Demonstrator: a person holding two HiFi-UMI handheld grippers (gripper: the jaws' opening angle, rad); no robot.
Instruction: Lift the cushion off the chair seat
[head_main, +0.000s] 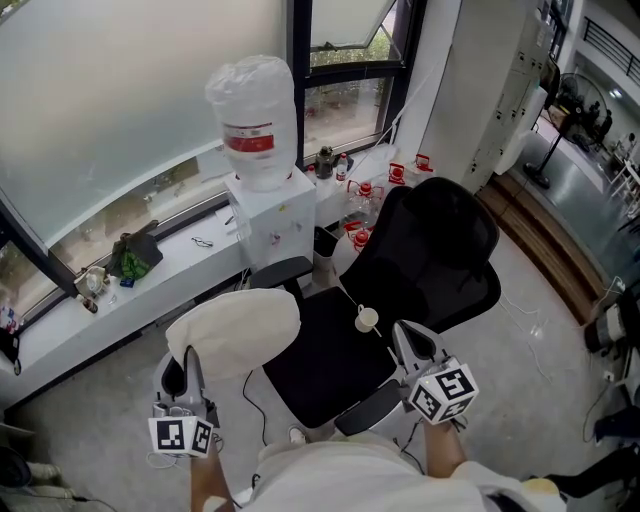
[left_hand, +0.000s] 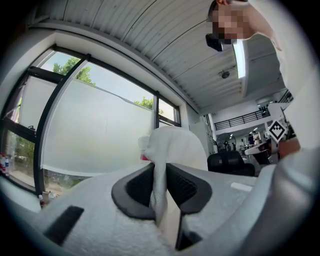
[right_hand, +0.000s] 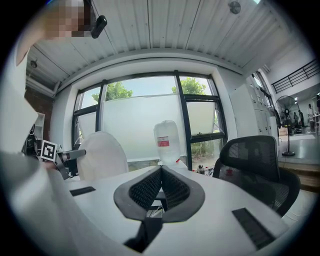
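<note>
Pinching the cream, rounded fabric cushion (head_main: 235, 332) by its edge, the left gripper (left_hand: 161, 187) holds it up beside the black office chair seat (head_main: 325, 350) (right gripper (right_hand: 161, 175) closed, empty); I'd grip firmly and lift level.

Head view is taken from above, steeply down; chair (head_main: 420, 270), floor (head_main: 520, 330), left gripper (head_main: 187, 362) and right gripper (head_main: 404, 338) are framed at middle range. Left gripper view is aimed along its jaws, slightly upward, at window (left_hand: 95, 130) and ceiling (left_hand: 150, 40), cushion (left_hand: 175, 145) seen very close. Right gripper view is aimed about level at the window. Chair and cushion are shared by all three.
</note>
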